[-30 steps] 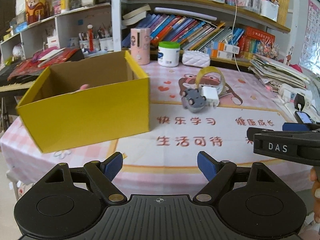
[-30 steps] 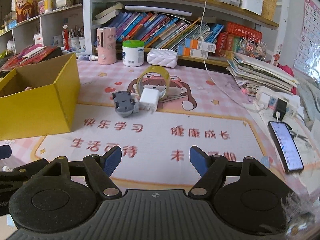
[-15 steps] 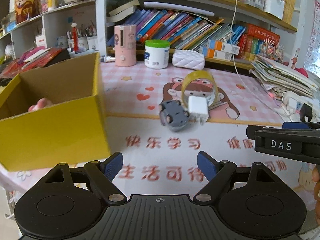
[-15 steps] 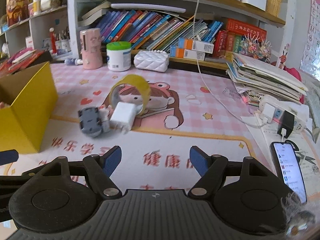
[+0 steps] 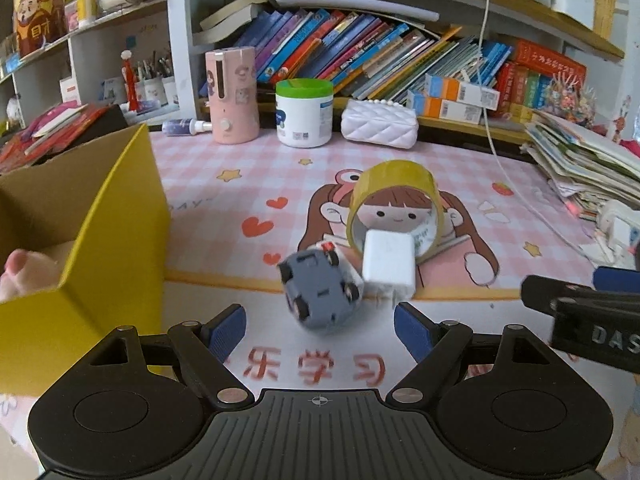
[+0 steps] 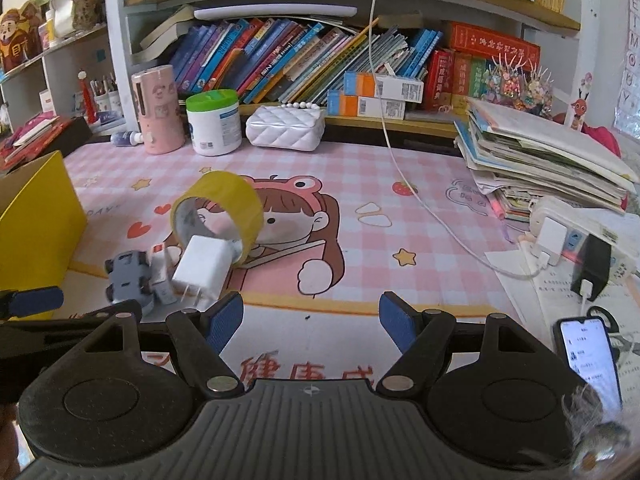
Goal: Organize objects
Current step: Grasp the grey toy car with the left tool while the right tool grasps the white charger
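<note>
Near the centre of the left wrist frame, a small grey toy car (image 5: 320, 294) lies tipped up, its underside and wheels facing the camera. It touches a white charger plug (image 5: 388, 266) on its right, and the plug leans against a roll of yellow tape (image 5: 394, 200) standing on its edge just behind. A small white item with a red spot is partly hidden behind the car; I cannot tell what it is. All of them rest on a pink checked table mat (image 5: 248, 172) with a cartoon girl.

At the bottom of that frame the left gripper (image 5: 320, 326) has its blue fingers spread wide, holding nothing, with the car just beyond the gap. The right gripper (image 6: 312, 318) is also wide open and holds nothing; in its own view the car (image 6: 128, 278) and plug (image 6: 202, 266) are at lower left.

A yellow cardboard box (image 5: 100, 240) stands open at the left edge, with something pink inside. At the back of the mat stand a pink cylinder (image 5: 232, 94), a white tub with green lid (image 5: 304, 112) and a white quilted purse (image 5: 378, 124), before shelves of books (image 5: 360, 56). A phone (image 6: 590, 356) with lit screen lies at the lower right of the right wrist frame.
</note>
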A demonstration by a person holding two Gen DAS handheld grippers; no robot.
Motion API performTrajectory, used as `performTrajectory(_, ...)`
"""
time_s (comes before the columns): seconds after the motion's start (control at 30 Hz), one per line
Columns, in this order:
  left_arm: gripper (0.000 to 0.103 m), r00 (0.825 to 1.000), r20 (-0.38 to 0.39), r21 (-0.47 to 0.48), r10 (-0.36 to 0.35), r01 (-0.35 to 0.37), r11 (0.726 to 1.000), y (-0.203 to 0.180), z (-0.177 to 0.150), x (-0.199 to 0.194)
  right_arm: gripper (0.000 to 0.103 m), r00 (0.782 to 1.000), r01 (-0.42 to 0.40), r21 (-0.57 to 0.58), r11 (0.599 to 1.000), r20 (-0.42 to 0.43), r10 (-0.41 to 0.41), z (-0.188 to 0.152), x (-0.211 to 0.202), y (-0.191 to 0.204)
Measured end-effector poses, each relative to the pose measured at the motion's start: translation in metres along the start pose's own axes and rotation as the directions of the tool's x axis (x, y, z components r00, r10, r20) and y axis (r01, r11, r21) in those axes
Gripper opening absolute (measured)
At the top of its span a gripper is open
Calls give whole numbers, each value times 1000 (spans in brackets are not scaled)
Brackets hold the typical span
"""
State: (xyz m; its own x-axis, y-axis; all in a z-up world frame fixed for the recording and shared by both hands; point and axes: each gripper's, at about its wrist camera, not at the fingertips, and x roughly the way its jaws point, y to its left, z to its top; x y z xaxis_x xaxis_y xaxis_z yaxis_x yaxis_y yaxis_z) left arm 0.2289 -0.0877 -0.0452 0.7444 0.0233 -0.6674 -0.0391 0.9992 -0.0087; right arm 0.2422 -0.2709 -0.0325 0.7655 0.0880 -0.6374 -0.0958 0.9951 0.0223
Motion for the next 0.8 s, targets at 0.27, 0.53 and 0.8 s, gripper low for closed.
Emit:
performTrajectory(0.27, 83, 998, -56, -6, 30, -31, 1000, -1, 13, 40, 74, 1000, -19, 5, 1000, -23, 19, 10, 20, -6)
performTrajectory(0.53, 45, 993, -116, -13, -18, 16, 1000, 3, 13, 56, 74, 998, -51, 16, 999, -47, 52, 12, 33, -5)
performTrajectory(0.8, 43, 992, -118, -43, -49, 44, 998, 18, 2, 29, 74, 988, -135, 26, 991, -75, 136, 17, 48, 17)
